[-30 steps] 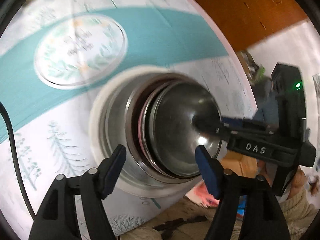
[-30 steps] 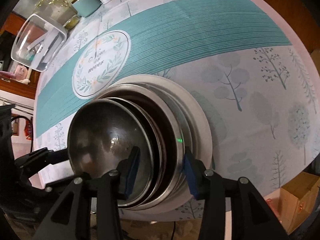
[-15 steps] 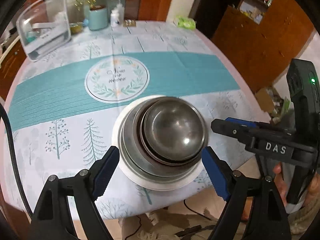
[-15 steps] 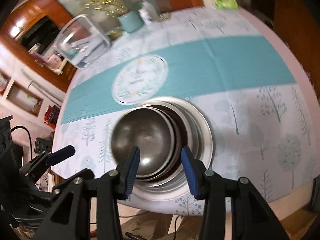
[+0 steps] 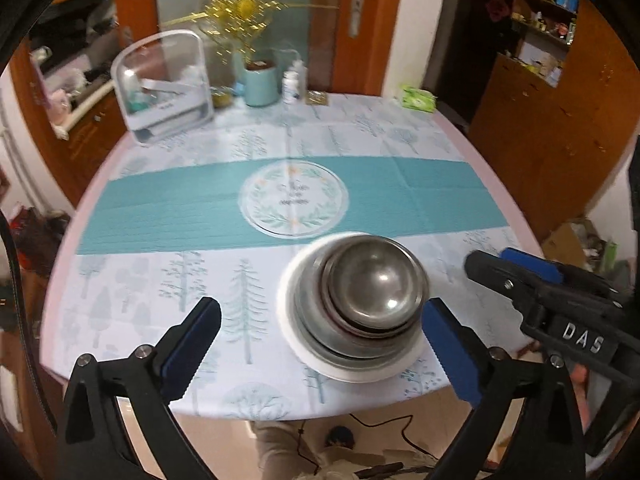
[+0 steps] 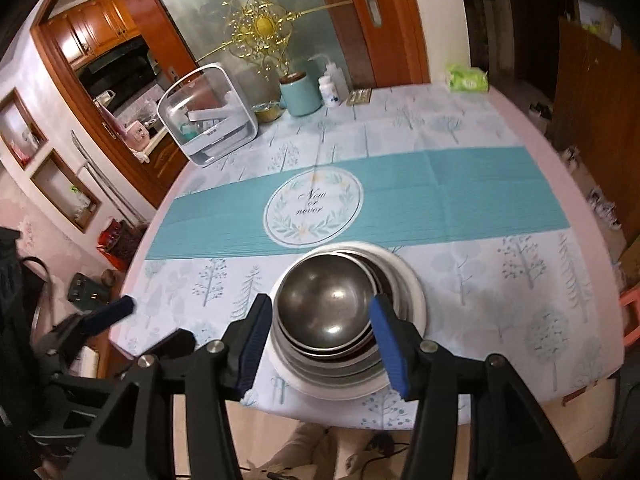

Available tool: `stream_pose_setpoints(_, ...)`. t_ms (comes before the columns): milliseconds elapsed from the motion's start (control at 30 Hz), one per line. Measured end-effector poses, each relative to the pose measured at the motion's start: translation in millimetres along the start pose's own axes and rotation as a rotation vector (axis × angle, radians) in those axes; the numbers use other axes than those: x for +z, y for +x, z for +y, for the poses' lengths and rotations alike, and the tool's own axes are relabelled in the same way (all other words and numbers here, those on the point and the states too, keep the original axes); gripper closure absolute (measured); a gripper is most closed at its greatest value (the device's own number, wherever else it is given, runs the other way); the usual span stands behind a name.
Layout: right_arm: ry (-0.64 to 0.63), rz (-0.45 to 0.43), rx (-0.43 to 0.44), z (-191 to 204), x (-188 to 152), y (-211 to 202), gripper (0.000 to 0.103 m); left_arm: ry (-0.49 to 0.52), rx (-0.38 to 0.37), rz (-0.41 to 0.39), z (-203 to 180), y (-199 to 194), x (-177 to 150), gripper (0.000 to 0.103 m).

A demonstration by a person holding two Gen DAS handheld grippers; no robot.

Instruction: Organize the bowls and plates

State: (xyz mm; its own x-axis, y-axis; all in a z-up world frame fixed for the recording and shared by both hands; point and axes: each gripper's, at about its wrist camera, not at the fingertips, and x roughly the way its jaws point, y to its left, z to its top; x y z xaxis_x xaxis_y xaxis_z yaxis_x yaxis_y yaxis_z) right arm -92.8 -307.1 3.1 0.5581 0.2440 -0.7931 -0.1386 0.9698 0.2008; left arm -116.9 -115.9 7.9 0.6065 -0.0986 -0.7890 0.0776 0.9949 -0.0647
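A stack stands near the table's front edge: a white plate (image 5: 292, 340) at the bottom, steel plates and bowls on it, and a small steel bowl (image 5: 374, 284) on top. It also shows in the right wrist view, plate (image 6: 416, 300) and top bowl (image 6: 326, 304). My left gripper (image 5: 320, 344) is open and empty, raised above and in front of the stack. My right gripper (image 6: 320, 338) is open and empty, also raised in front of the stack. The right gripper shows in the left wrist view (image 5: 516, 268), off the stack's right side.
The round table (image 5: 132, 300) has a tree-print cloth with a teal band. At the back stand a clear lidded container (image 5: 164, 88), a teal vase (image 5: 260, 80), a white bottle (image 5: 291, 86) and a green tissue pack (image 5: 418, 98). Wooden cabinets stand at the right.
Both grippers have pulled up and back from the stack. The right gripper, which had its fingers at the top bowl's rim, has opened wider and come away. The stack has stayed in place.
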Motion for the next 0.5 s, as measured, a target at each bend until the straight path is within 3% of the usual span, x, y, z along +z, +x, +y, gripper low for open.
stream_pose_setpoints(500, -0.042, -0.092, -0.072, 16, 1, -24, 0.051, -0.032, 0.065, -0.087, 6, -17, 3, 0.002)
